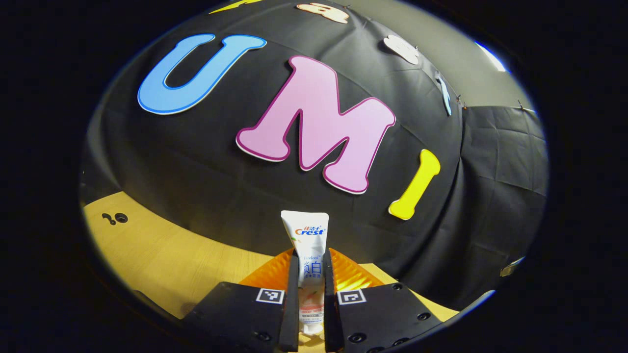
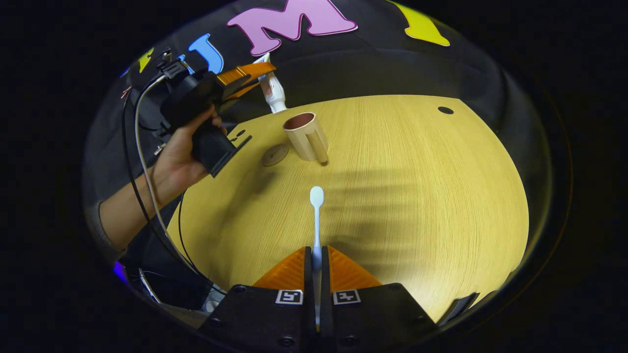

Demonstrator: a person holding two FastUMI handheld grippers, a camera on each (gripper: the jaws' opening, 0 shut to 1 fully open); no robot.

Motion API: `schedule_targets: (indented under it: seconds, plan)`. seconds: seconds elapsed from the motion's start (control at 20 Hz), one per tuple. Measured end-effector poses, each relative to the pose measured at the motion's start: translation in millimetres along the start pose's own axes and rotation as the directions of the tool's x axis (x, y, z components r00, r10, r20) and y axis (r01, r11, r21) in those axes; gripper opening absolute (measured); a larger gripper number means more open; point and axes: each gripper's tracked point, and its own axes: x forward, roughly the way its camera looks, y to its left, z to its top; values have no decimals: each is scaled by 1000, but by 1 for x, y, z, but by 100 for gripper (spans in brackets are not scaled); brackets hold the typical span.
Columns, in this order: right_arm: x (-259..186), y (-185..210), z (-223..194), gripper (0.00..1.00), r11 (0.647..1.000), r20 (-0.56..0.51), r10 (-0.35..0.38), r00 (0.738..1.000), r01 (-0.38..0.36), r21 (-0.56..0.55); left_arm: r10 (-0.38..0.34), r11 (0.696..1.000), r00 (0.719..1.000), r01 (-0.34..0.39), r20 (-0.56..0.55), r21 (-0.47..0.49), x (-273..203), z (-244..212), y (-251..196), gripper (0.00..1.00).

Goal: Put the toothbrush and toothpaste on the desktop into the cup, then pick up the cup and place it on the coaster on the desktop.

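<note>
So the toothpaste [image 1: 305, 255] is up off the surface [image 2: 417, 171], pinched in my left claw [image 1: 310, 279] around the middle of the tube, flat crimped end pointing up toward the far wall and the cap end down. In the right gripper view that tube [image 2: 271, 88] hangs just above and behind the cup [image 2: 305, 135], cap down. It's a soft squeezy tube, light, so mid-body is an okay place to hold it but I'd guess too much squeeze will dent it or let it pivot.

The toothbrush [image 2: 316, 215] is in my right claw [image 2: 316, 267], both fingers closed tight on the handle with the head sticking out ahead toward the cup. It's thin, stiff plastic, weighs nothing, probably slick, so it could twist in the grip; holding it low on the handle leaves plenty to drop into the cup.

The cup stands upright near the far left of the surface, mouth open, and looks light enough to tip if I bump it. The coaster [image 2: 274, 154] lies flat just left of it.

Pose: a hand [image 2: 179, 157] holds the left claw up high, angled down over the cup. The right one sits low and near, looking down along the surface.
</note>
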Motion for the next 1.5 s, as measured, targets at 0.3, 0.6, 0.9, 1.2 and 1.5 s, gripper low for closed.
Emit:
schedule_targets:
  seconds: [0.3, 0.6, 0.9, 1.2, 1.5]
  plan:
    - [11, -9, 16, 7, 1000, 31, 14, 999, -15, 12, 27, 999, 998, -26, -54, 25, 19, -43, 21, 25]
    - [17, -15, 19, 7, 1000, 25, 18, 1000, -19, 18, 60, 997, 988, -52, -146, 57, 23, -81, 33, 29]
    - [16, -14, 30, 7, 998, 41, 29, 999, -31, 46, 60, 997, 972, -47, -228, 63, 15, -115, 31, 37]
    - [20, 1, 63, 7, 994, 95, 72, 993, -79, 73, 95, 993, 968, -75, -232, 92, -7, -109, 30, 59]
    - [27, 24, 130, 7, 986, 219, 159, 963, -168, 21, 99, 994, 972, -87, -213, 64, -51, -89, 30, 77]
